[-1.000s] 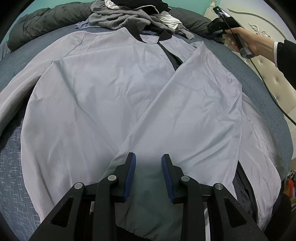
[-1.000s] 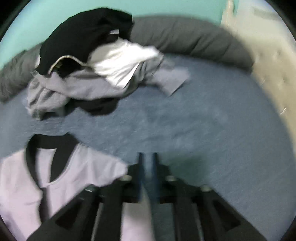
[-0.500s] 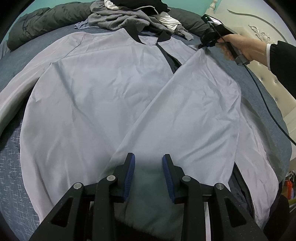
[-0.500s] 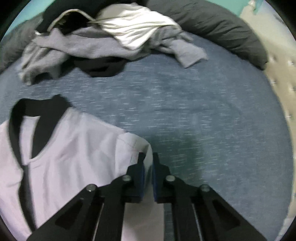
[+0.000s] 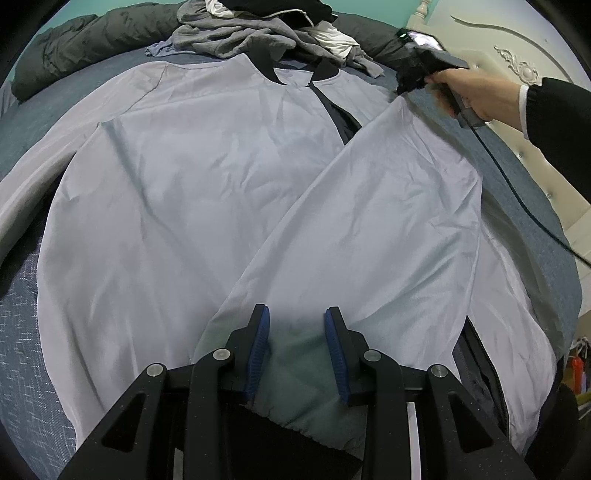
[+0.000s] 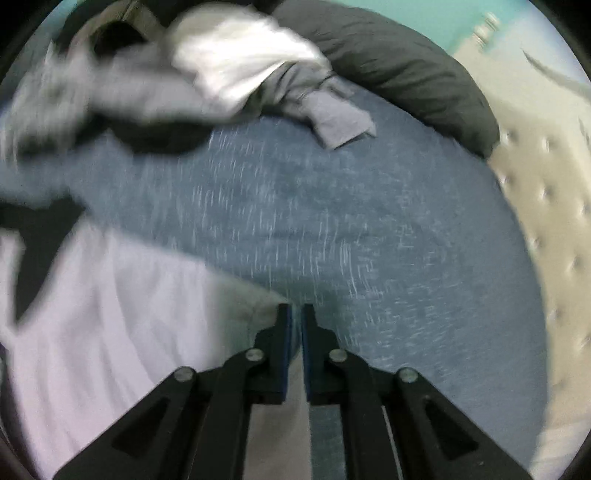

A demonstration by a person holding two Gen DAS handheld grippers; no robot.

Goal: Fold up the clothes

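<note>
A pale lilac jacket (image 5: 184, 184) with a black collar lies spread flat on the blue bed (image 6: 332, 221). Its right sleeve (image 5: 369, 221) is folded diagonally across the front. My left gripper (image 5: 297, 347) stands open low over the sleeve's cuff end, with fabric lying flat between the blue pads (image 5: 258, 350). My right gripper (image 6: 297, 321) is at the jacket's far right shoulder corner (image 6: 255, 310). Its jaws are a narrow slit apart and opening slightly, with the corner's fabric pinched between them. The left wrist view shows the right gripper (image 5: 400, 86) held by a hand (image 5: 476, 96).
A heap of grey, white and black clothes (image 5: 251, 33) sits at the head of the bed against a dark duvet roll (image 6: 406, 66). A cream tufted headboard (image 6: 546, 221) borders the right side. A black cable (image 5: 517, 195) trails from the right gripper across the sheet.
My right gripper came down onto the jacket's far right shoulder corner and its jaws closed on the fabric. The left gripper and the sleeve cuff stayed put.
</note>
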